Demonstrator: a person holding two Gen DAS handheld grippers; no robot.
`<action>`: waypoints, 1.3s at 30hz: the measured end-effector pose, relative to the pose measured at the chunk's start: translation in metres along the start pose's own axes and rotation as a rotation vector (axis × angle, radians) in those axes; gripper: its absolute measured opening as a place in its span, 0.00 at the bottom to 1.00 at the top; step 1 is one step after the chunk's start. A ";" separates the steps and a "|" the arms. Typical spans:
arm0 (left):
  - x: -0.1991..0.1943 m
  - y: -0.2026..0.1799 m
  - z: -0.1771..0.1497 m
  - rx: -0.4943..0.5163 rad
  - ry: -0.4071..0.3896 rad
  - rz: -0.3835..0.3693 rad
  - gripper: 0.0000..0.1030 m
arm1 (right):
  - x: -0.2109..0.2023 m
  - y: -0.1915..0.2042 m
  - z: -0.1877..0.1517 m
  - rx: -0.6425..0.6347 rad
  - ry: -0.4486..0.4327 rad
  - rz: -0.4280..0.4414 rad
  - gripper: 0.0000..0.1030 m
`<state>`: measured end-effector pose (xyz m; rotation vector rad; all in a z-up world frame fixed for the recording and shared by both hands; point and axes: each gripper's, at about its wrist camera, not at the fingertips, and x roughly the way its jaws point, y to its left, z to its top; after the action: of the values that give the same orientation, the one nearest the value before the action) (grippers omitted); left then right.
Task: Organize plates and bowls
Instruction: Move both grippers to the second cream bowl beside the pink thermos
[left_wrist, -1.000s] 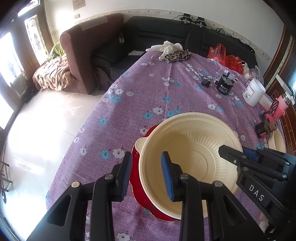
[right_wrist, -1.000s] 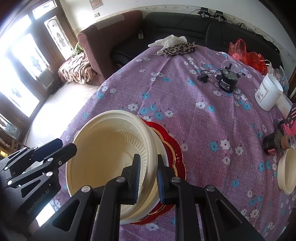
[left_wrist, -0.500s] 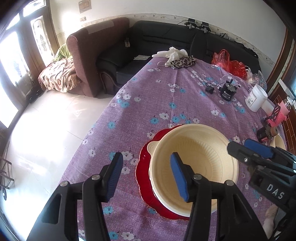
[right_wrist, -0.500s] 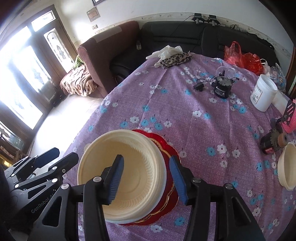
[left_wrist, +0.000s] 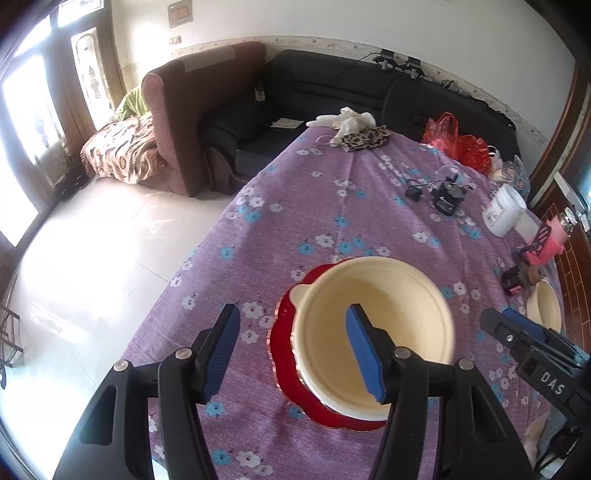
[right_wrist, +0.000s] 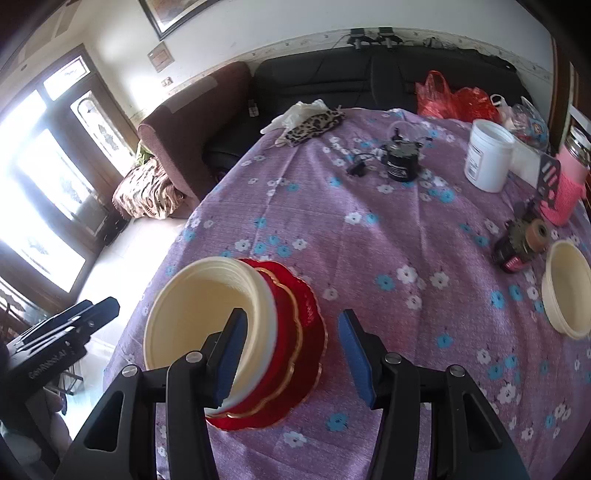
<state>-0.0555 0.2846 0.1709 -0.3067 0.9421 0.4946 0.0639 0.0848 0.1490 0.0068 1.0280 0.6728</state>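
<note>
A cream bowl (left_wrist: 399, 314) sits inside a scalloped red plate (left_wrist: 284, 354) near the left front of the purple flowered table (left_wrist: 332, 206). My left gripper (left_wrist: 291, 350) hovers above the bowl's left rim. Its jaws are opening; rim and plate show below the gap, untouched by the blue pads. My right gripper (right_wrist: 291, 350) stands open above the red plate (right_wrist: 306, 332), just right of the bowl (right_wrist: 207, 314), holding nothing. A second cream bowl (right_wrist: 569, 288) lies at the right edge. Each gripper shows at the side of the other's view.
Farther back on the table are a white jar (right_wrist: 487, 158), a black device with a cable (right_wrist: 402, 162), a pink cup (right_wrist: 565, 192), a dark spool (right_wrist: 517, 247), red bags (right_wrist: 454, 99) and a leopard-print cloth (right_wrist: 314, 125). The table's left edge drops to white floor (left_wrist: 92, 266).
Both grippers have opened and let go of the cream bowl's rim. Both have drawn back and up, the right one sliding to the right. The bowl stays on the red plate.
</note>
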 end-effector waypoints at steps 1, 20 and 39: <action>-0.003 -0.006 -0.001 0.013 -0.006 -0.008 0.57 | -0.002 -0.005 -0.002 0.011 0.000 0.000 0.54; 0.007 -0.187 -0.025 0.274 0.121 -0.282 0.64 | -0.078 -0.175 -0.045 0.271 -0.065 -0.160 0.54; 0.099 -0.373 -0.033 0.351 0.253 -0.393 0.64 | -0.093 -0.367 -0.036 0.477 -0.075 -0.368 0.55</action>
<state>0.1679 -0.0197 0.0841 -0.2301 1.1602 -0.0752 0.1924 -0.2681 0.0896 0.2506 1.0612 0.0841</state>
